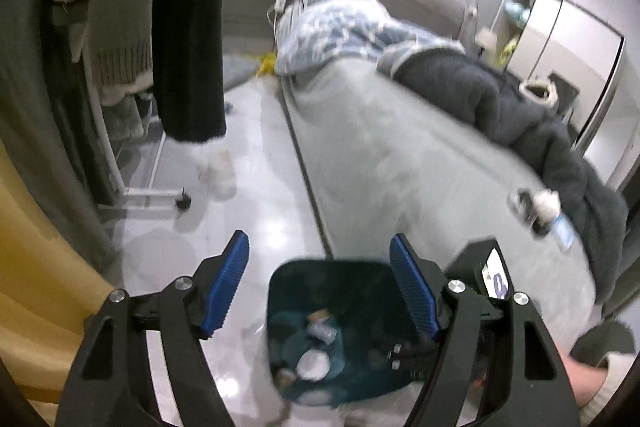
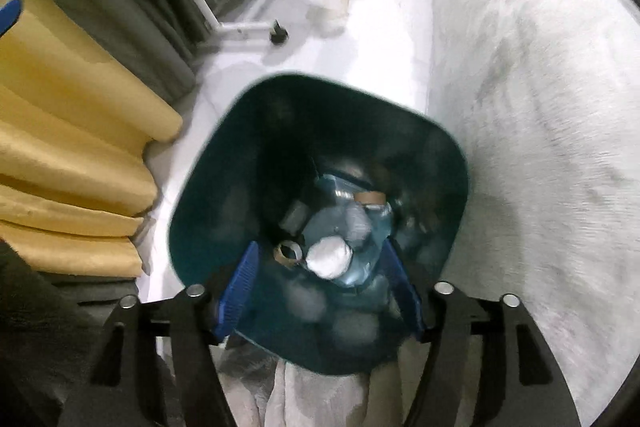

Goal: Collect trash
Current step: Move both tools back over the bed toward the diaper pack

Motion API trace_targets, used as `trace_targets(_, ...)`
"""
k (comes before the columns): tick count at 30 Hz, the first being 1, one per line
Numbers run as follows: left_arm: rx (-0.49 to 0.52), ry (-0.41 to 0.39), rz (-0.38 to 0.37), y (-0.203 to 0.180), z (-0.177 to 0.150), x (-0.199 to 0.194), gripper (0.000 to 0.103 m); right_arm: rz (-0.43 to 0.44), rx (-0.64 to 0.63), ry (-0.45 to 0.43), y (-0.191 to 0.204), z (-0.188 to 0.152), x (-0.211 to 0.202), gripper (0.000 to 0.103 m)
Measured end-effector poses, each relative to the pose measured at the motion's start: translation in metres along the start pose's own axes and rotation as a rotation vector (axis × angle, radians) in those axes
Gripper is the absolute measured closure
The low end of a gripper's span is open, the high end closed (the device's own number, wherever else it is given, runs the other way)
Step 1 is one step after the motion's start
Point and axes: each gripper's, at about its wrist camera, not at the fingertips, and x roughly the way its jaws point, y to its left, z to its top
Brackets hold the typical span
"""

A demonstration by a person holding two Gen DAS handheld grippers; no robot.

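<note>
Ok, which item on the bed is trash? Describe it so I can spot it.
Start at the grey bed and follow the dark fleece blanket to its near end. There lies a small blurred clump, dark and white with a blue-labelled piece, the only loose litter on the cover.

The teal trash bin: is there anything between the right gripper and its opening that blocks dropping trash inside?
Nothing visible blocks it. The right gripper hangs open directly over the teal trash bin, whose mouth has no lid. Inside lie only a white crumpled wad and a cardboard tube.
</note>
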Motion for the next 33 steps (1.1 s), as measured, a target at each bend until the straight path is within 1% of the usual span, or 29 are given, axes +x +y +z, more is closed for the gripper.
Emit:
trace_targets(1,-0.012,-0.012,-0.006,-0.002,0.004,-0.002,0.023,0.01,-0.007,-0.023,0.001,0.0,-0.007,0.029)
trace_targets(3,-0.034,-0.042,-0.03,-0.008,0.012,-0.006,0.021,0.007,-0.035,-0.083,0.002,-0.002,-0.027,0.027)
trace_targets(7,-0.035,-0.088,-0.06,-0.025,0.024,-0.011,0.019,-0.022,-0.086,-0.177,0.003,-0.004,-0.057,0.021)
trace_targets(9,-0.028,-0.105,-0.08,-0.038,0.026,-0.014,0.015,-0.023,-0.092,-0.23,-0.002,-0.006,-0.074,0.019)
trace_targets(13,-0.018,-0.12,-0.097,-0.055,0.03,-0.011,0.014,-0.045,-0.092,-0.304,-0.015,-0.012,-0.099,0.017)
trace_targets(16,-0.018,-0.119,-0.106,-0.07,0.031,-0.005,0.011,-0.074,-0.071,-0.353,-0.034,-0.017,-0.119,0.015)
trace_targets(19,-0.019,-0.104,-0.127,-0.081,0.031,-0.001,0.011,-0.103,-0.04,-0.382,-0.053,-0.025,-0.132,0.013)
trace_targets(22,0.001,-0.084,-0.138,-0.102,0.028,0.01,0.011,-0.151,-0.024,-0.406,-0.072,-0.032,-0.146,0.012)
trace_targets(24,0.01,-0.079,-0.147,-0.113,0.025,0.015,0.01,-0.167,-0.011,-0.419,-0.081,-0.037,-0.153,0.012)
trace_targets(26,0.02,-0.078,-0.16,-0.126,0.023,0.019,0.009,-0.183,0.011,-0.439,-0.093,-0.043,-0.161,0.009)
trace_targets(28,0.04,-0.075,-0.172,-0.139,0.021,0.024,0.009,-0.199,0.022,-0.453,-0.102,-0.048,-0.167,0.004)
trace_targets(30,0.071,-0.072,-0.177,-0.154,0.018,0.027,0.008,-0.226,0.039,-0.469,-0.114,-0.053,-0.174,0.004)
trace_targets(33,0.111,-0.08,-0.18,-0.172,0.013,0.031,0.007,-0.24,0.078,-0.49,-0.134,-0.06,-0.185,0.004)
